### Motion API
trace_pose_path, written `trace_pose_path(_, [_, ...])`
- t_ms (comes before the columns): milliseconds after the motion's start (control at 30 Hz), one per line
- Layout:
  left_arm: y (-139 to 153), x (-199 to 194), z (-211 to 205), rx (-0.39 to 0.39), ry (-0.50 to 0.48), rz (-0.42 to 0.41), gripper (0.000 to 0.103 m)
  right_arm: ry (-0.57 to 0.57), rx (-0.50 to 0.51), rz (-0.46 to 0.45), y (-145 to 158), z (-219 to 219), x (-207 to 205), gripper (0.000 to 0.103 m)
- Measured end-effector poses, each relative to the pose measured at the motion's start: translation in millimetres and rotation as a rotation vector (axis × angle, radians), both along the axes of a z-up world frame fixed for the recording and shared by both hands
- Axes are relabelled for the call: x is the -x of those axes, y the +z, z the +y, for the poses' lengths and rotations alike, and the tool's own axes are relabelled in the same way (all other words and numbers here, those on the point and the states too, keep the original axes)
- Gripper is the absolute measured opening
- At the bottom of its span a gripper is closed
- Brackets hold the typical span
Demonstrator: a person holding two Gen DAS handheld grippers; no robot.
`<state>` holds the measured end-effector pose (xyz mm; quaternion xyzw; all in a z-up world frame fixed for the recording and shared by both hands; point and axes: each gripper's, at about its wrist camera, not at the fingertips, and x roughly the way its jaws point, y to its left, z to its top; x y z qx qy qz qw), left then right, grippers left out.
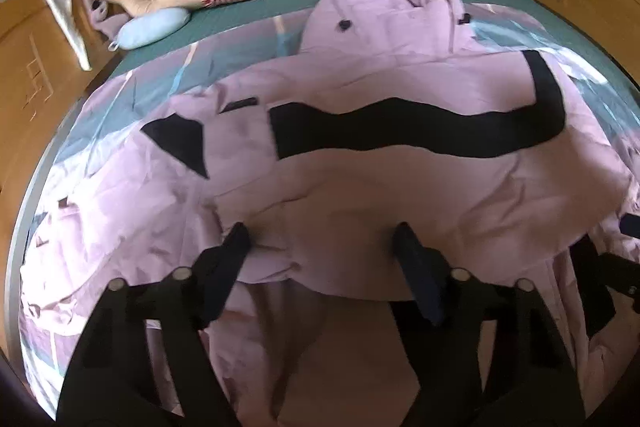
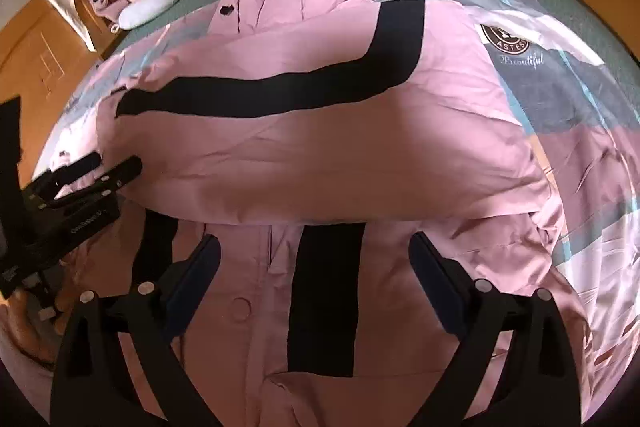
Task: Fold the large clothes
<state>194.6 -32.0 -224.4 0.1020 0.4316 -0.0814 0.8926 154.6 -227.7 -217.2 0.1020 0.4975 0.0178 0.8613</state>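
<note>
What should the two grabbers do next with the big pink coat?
Probably close the left gripper on the folded edge of the pink coat. That edge lies between its open fingers, unpinched, and the right gripper hangs open over the lower part.

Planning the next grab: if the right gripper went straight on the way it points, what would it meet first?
Probably the pink jacket: the right gripper, jaws open, points at its black stripe below the folded-over edge. Depth unclear.

Jacket — matt, creased pink cloth.
</note>
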Motion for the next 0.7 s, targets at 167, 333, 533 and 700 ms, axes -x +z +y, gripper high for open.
trace_pose_path(167, [-2, -1, 2, 0.019, 0.010, 0.009, 0.066, 0.008, 0.021, 0.023, -8, 3, -1, 0.095])
trace_pose_path(333, [-4, 0, 4, 0.036, 0.020, 0.020, 0.057, 0.005, 0.036, 0.037, -12, 3, -3, 0.095])
trace_pose_path(533, [-6, 0, 0, 0.036, -0.004, 0.033, 0.033, 0.014, 0.066, 0.039, -14, 7, -5, 0.095])
trace_pose_path(700, [-10, -1, -1, 0.028, -0.028, 0.061, 0.013, 0.009, 0.086, 0.040, -15, 6, -7, 0.095])
